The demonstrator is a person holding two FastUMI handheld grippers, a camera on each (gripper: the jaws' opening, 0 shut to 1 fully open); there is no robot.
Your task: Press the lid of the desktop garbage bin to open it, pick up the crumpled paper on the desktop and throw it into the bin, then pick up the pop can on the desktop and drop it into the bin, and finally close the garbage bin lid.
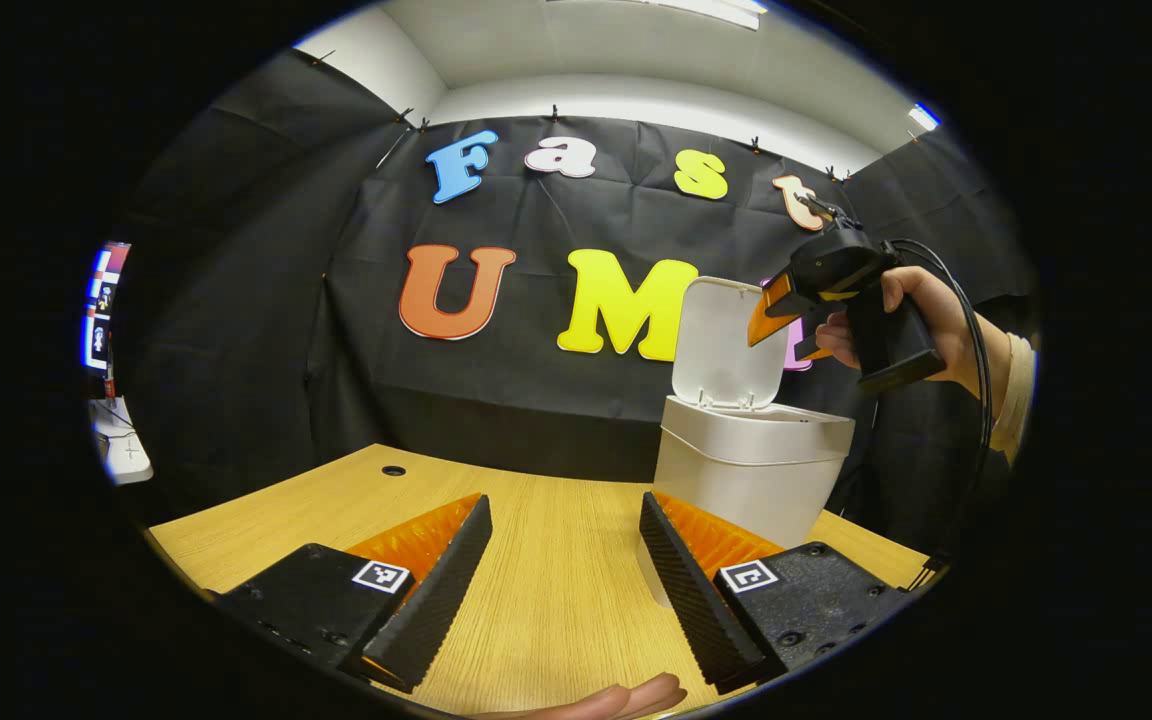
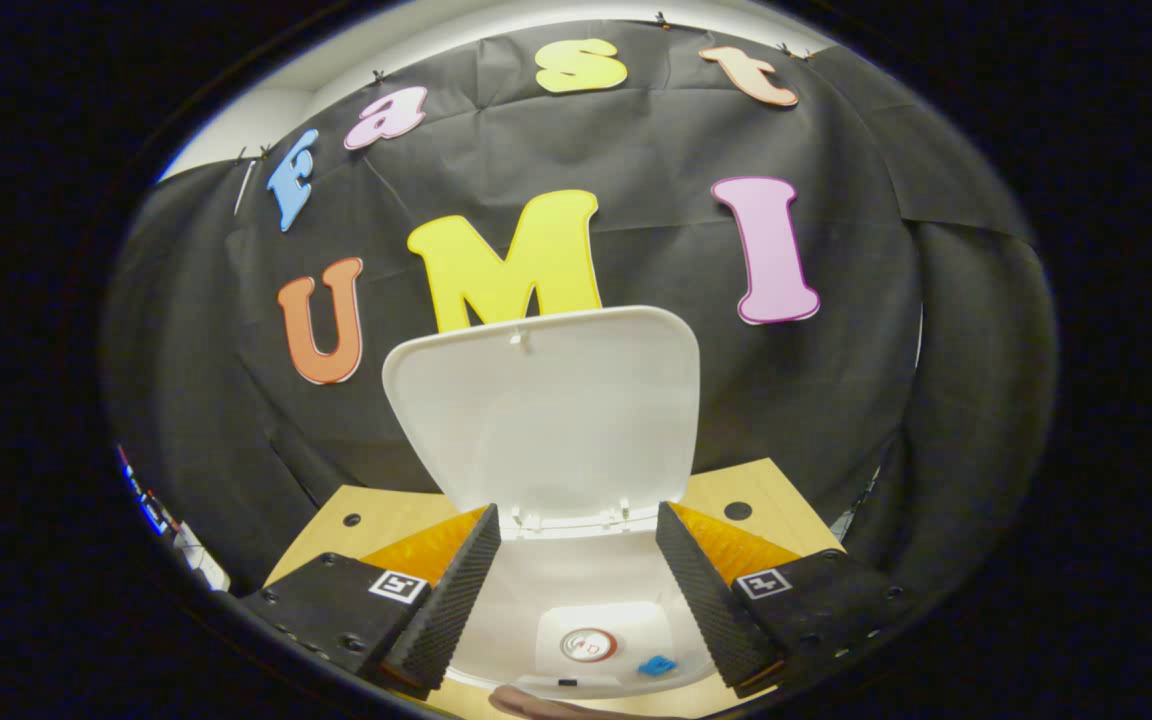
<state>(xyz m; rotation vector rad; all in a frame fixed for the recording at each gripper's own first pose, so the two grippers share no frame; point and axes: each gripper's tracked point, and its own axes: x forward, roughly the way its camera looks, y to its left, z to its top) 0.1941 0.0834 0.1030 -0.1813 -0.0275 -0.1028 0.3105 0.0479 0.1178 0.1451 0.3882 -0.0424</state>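
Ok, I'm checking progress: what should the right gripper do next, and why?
Probably push the upright lid down. The right gripper hovers over the bin, jaws open and empty, and what looks like the can lies inside.

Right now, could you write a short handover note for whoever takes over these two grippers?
Left gripper: open, holding nothing, low over the wooden desk.
Right gripper: open, holding nothing, raised above the mouth of the bin.
Lid: up, standing open behind the mouth.
Inside the bin: the pop can lies at the bottom. I cannot make out the crumpled paper.
Done: lid opened, can dropped in.
Left: confirm the paper is in, then close the lid.
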